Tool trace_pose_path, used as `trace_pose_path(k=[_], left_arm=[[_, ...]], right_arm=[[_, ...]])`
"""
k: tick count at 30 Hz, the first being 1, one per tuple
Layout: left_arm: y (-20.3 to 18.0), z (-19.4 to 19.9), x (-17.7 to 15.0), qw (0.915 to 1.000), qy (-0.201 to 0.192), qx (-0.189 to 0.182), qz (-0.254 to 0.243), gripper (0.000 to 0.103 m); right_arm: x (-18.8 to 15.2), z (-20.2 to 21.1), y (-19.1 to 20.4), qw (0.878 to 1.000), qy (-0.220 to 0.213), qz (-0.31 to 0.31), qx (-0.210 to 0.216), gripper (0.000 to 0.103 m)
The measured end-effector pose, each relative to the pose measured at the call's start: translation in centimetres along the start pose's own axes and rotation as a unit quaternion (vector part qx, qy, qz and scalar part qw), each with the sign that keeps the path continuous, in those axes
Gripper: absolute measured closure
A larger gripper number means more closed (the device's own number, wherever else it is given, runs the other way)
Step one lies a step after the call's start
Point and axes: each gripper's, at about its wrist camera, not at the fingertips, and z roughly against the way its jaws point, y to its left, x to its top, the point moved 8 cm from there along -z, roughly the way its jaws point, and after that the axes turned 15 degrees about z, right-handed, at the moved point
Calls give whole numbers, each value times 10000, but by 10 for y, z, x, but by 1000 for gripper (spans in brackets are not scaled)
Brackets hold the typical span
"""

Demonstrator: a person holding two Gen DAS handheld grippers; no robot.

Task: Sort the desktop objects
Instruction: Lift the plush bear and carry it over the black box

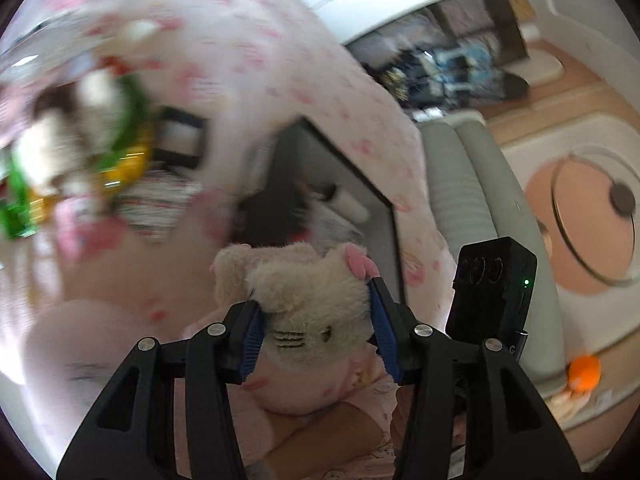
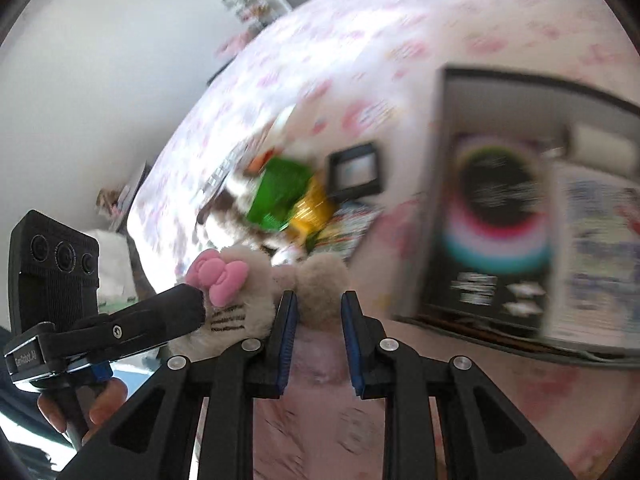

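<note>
A cream plush cat [image 1: 304,280] with a pink bow [image 2: 220,276] hangs above the pink patterned cloth [image 2: 360,40], held from both sides. In the left wrist view my left gripper [image 1: 316,300] is shut on its head, and the blue pads dent the fur on either side. From the right wrist view that same left gripper's finger [image 2: 176,308] presses beside the bow. My right gripper [image 2: 319,298] is shut on a fluffy cream limb of the plush cat [image 2: 320,280]. Both views are blurred by motion.
A black open box [image 2: 500,216] with printed cards and booklets lies on the cloth, also seen as the black box [image 1: 320,184]. Green and yellow snack packets [image 2: 288,196] are heaped beside a small black frame [image 2: 356,172]. Past the cloth's edge lie a grey cushion [image 1: 460,200] and an orange ball [image 1: 584,372].
</note>
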Motion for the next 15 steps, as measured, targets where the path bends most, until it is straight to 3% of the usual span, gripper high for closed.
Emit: trace_pose_path(k=[3,4,5,8,12,15], left_arm=[[-36,-36,-14,9993,199,-56,-299,54],[-48,-49,-18,9989,281,-72,-374,54],[-57,-62,-20,9985,364,-93,-407,54],[-82,-100,-24,9973,504,-84,-528,54],[-91,-152,-31,9950,530,219,-817,54],[-79,-184,-40,9934,677,453,-807,54]], right_arm=[[-7,37,-33,9991,-289,-60,-299,82],[-17,65,-59,9986,-364,-100,-363,82],[-12,88,-61,9981,-424,-152,-429,82],[-17,117,-99,9950,-631,-145,-757,82],[-23,124,-150,9906,-659,-14,-1201,82],[-40,113,-185,9896,-596,-355,-1262,82]])
